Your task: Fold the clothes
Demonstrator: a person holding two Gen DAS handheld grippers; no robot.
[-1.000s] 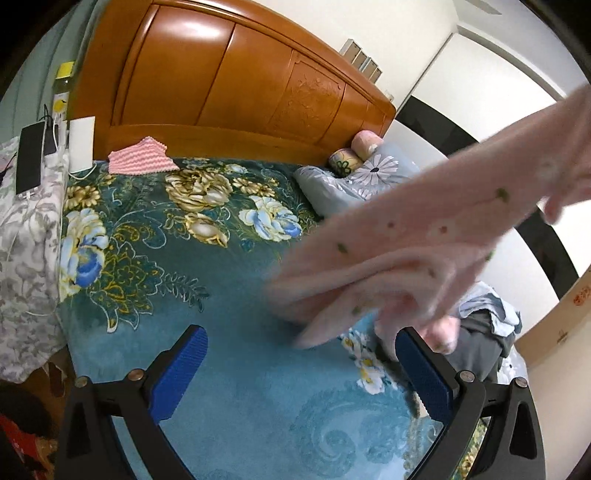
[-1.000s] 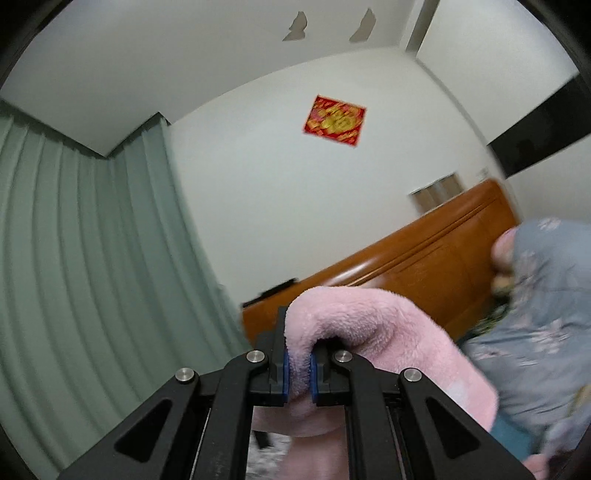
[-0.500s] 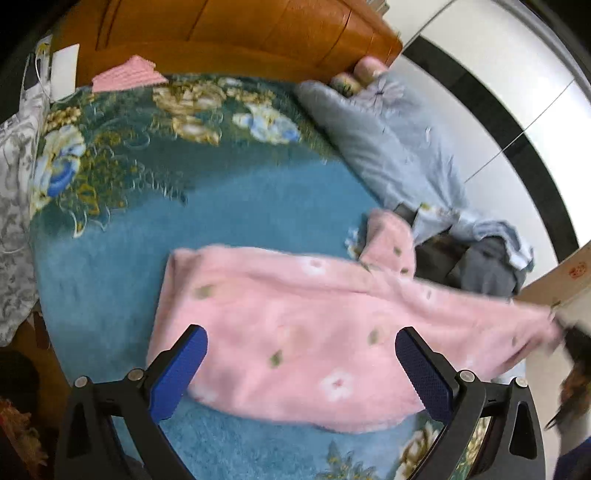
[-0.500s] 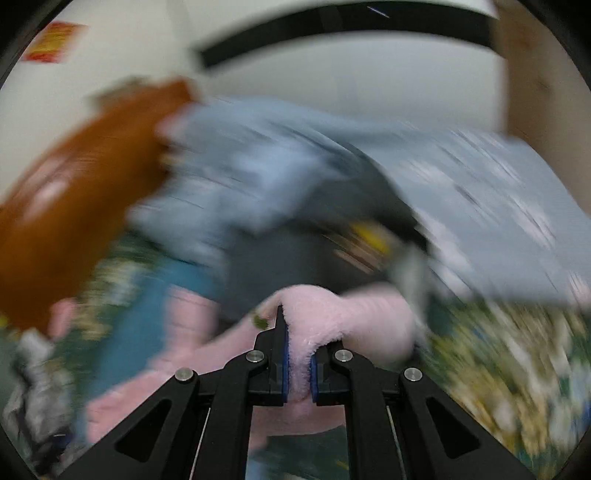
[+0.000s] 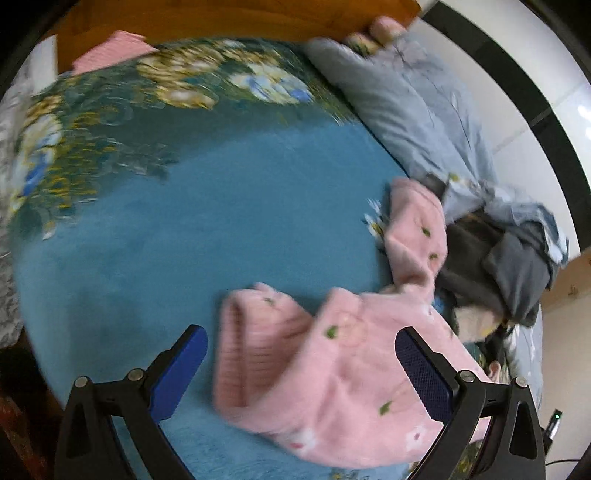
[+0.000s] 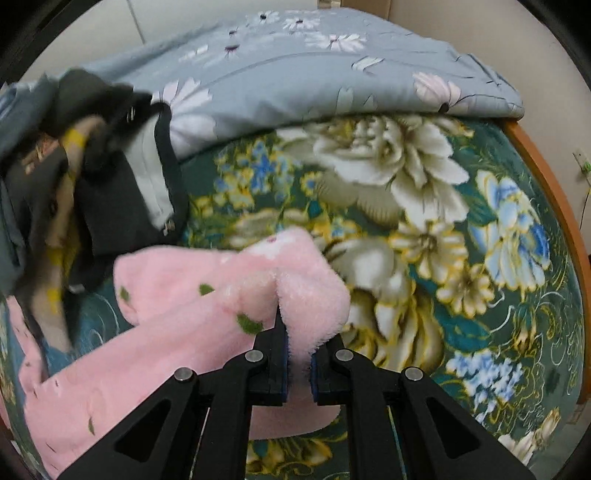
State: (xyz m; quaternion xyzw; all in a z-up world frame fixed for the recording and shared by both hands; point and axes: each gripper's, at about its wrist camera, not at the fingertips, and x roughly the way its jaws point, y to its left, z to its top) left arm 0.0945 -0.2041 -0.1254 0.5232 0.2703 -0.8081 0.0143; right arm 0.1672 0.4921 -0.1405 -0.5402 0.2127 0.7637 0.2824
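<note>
A teal plush bedspread with large cream, yellow and blue flowers (image 6: 424,206) covers the bed, plain blue at its middle (image 5: 221,206). Along its right side lies a grey-blue quilt printed with pale daisies (image 6: 314,70), also seen running toward the far end (image 5: 413,110). An orange-brown wooden headboard (image 5: 221,18) stands at the far end, with a small pink knitted cloth (image 5: 110,55) lying just before it on the left. A wooden bed rim (image 6: 554,184) edges the bedspread.
</note>
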